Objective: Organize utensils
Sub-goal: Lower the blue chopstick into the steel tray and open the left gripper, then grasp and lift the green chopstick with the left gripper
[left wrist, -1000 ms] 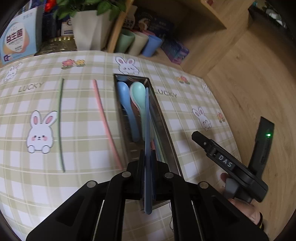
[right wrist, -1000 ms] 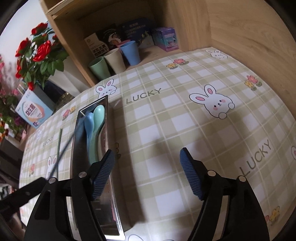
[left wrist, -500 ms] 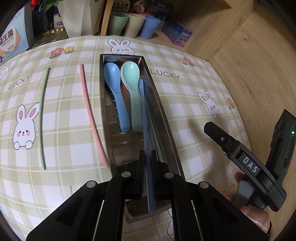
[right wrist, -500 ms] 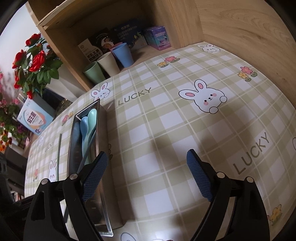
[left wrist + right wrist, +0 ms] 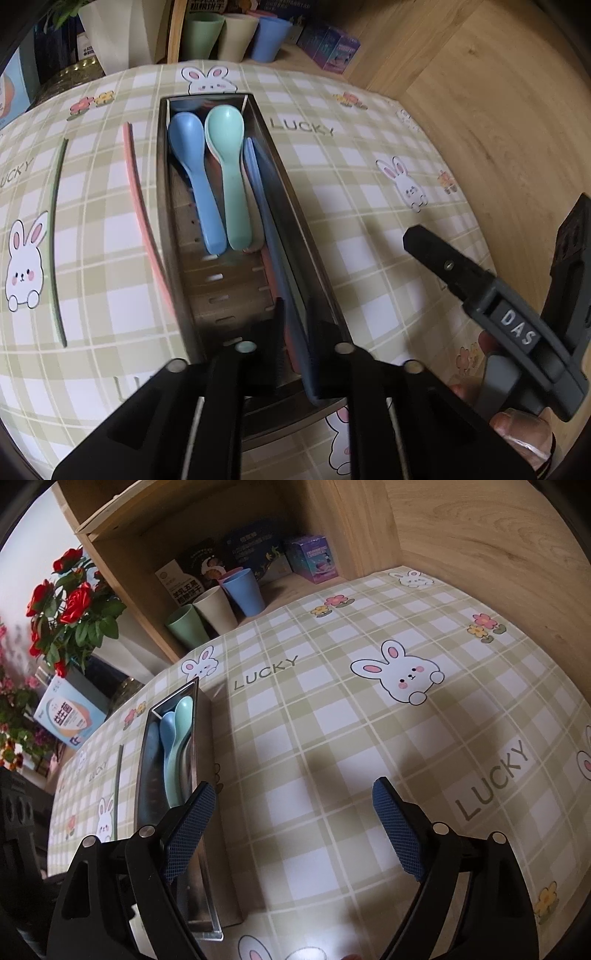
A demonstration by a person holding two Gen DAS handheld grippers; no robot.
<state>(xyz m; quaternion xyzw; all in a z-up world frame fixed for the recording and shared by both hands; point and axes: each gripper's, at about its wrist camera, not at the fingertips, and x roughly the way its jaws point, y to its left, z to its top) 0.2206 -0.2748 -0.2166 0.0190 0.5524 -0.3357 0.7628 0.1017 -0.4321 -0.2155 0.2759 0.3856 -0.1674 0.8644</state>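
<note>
In the left wrist view the left gripper (image 5: 295,332) hangs over the near end of the long stainless-steel utensil tray (image 5: 321,280), its jaws opening around a dark blue chopstick (image 5: 273,206) that lies along the tray's right wall; whether the pads still touch it cannot be told. Deeper in the tray lie a blue plastic spoon (image 5: 195,177) and a mint-green plastic spoon (image 5: 231,173), side by side, bowls toward the far end. Just outside the tray's left wall a pink chopstick (image 5: 138,199) lies on the green-checked rabbit-print tablecloth (image 5: 351,206), and a sage-green chopstick (image 5: 55,236) lies farther left, well apart. Three plastic cups (image 5: 236,33) stand past the table's far edge. The right gripper (image 5: 491,295) hovers at the right, near the table's edge, over wooden floor. In the right wrist view the right gripper (image 5: 293,805) stands wide open with nothing between its blue pads, above bare cloth. Its left finger (image 5: 190,819) overlaps the tray's near right rim. The cloth to the right is open up to the wooden wall (image 5: 480,535).
</note>
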